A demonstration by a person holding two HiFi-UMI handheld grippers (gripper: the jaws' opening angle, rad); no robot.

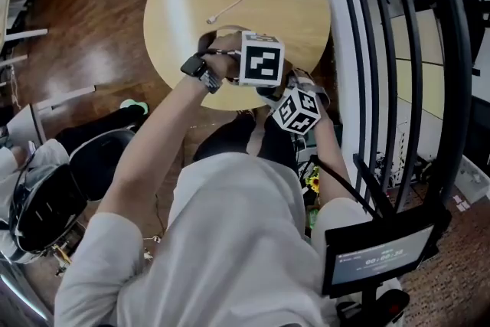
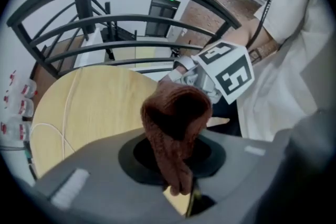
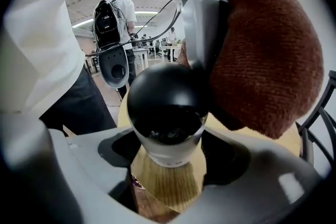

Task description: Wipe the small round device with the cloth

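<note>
**Left gripper.** In the left gripper view, the jaws of the left gripper (image 2: 181,187) are closed on the lower end of the cloth (image 2: 176,118). The cloth is brown and knitted. It rises from the jaws as a bunched, folded wad.

**Right gripper.** In the right gripper view, the jaws of the right gripper (image 3: 168,156) are clamped on the white base of the small round device (image 3: 165,105). The device has a glossy black domed upper part and is held upright.

**Position relative to the desk.** The landmark is the round wooden desk (image 1: 306,19).
- In the head view, both grippers are held together over the near edge of the desk, with the left gripper's marker cube (image 1: 260,57) just beside the right gripper's marker cube (image 1: 297,111).
- The device is held in the air above the near edge of the desk. The wooden top shows beneath its base in the right gripper view.
- The wad of cloth is pressed against one side of the device's black dome, also above the near edge of the desk.
- A white cable (image 1: 213,19) lies in loose loops on the far half of the desk.
- A dark metal railing (image 1: 398,50) stands along the right side of the desk.
- In the right gripper view, a person with a backpack (image 3: 113,18) stands well beyond the desk.
</note>
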